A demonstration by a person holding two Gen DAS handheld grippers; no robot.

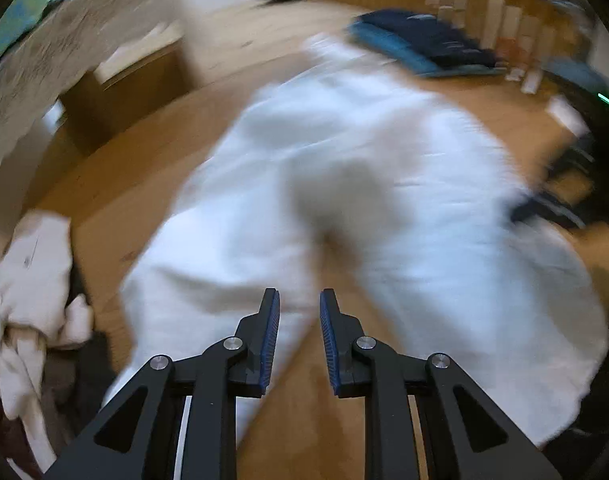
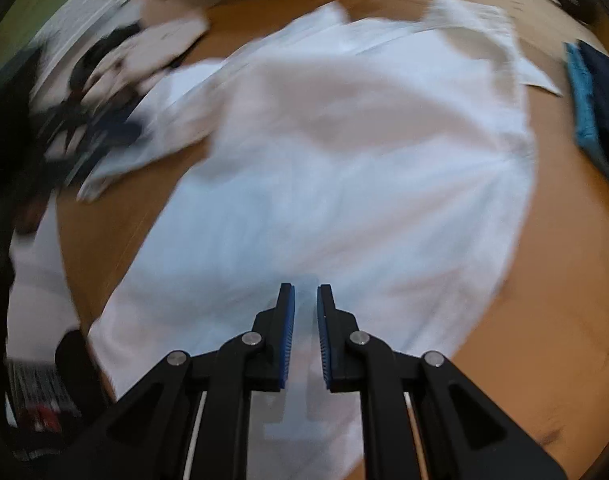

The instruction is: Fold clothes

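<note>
Both views are motion-blurred. The white shirt (image 2: 344,160) lies spread across the centre of the wooden tabletop (image 2: 564,300). Left gripper (image 1: 299,300): narrow gap, holding nothing. Right gripper (image 2: 305,294): narrow gap, empty, above the shirt's lower edge. Folded dark clothes (image 1: 424,48) sit upper right.

Soft white cloth shirt (image 2: 344,152), smooth matt wooden table (image 2: 544,280), matt black plastic tool (image 1: 299,294)

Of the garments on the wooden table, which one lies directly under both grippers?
The large white shirt, spread over the table's middle; the dark blue folded clothes and crumpled cream garment lie aside.
</note>
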